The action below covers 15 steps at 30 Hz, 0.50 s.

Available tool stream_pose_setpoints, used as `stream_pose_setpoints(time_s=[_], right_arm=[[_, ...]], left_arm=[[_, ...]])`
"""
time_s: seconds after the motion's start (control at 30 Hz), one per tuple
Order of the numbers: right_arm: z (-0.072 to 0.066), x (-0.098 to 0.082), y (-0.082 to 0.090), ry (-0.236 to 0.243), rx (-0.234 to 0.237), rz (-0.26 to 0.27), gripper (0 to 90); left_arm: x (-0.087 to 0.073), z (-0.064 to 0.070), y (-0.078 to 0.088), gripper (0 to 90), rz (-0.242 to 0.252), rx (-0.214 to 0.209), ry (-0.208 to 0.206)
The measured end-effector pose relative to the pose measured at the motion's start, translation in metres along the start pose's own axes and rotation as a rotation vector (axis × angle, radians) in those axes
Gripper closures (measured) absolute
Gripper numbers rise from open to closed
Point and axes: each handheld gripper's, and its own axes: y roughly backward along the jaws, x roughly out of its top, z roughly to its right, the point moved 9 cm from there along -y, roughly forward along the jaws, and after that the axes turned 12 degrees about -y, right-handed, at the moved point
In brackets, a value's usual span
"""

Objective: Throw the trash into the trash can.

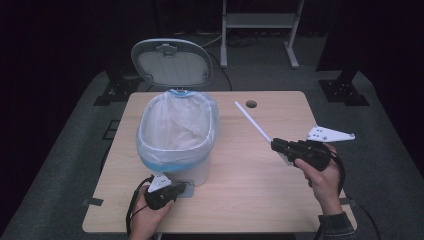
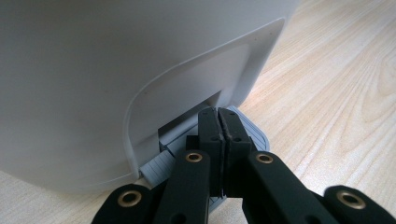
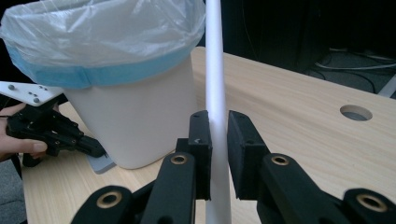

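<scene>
White stick (image 1: 252,122) clamped in right hand-held gripper (image 1: 279,146); left hand-held gripper (image 1: 184,188), jaws together, presses pedal (image 2: 254,130) of open, bag-lined bin (image 1: 200,172)

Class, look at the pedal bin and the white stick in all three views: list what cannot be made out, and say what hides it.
- Bin contents: high view, the crumpled bag liner covers the inside.
- Pedal top: left gripper view, the shut left tongs sit over it.
- White stick ends: right gripper view, cut off by the top and bottom edges; the right tongs clamp its middle.
</scene>
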Motion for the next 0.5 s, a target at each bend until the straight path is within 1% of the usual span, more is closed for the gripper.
stream_pose_setpoints(time_s=[0.23,0.5], right_arm=[[-0.005,0.010,0.007,0.008,0.020,0.022,79.5],[-0.012,0.026,0.014,0.021,0.050,0.061,79.5]], left_arm=[[0.000,0.000,0.000,88.9,0.004,0.004,0.002],[0.001,0.000,-0.001,89.0,0.007,0.004,0.007]])
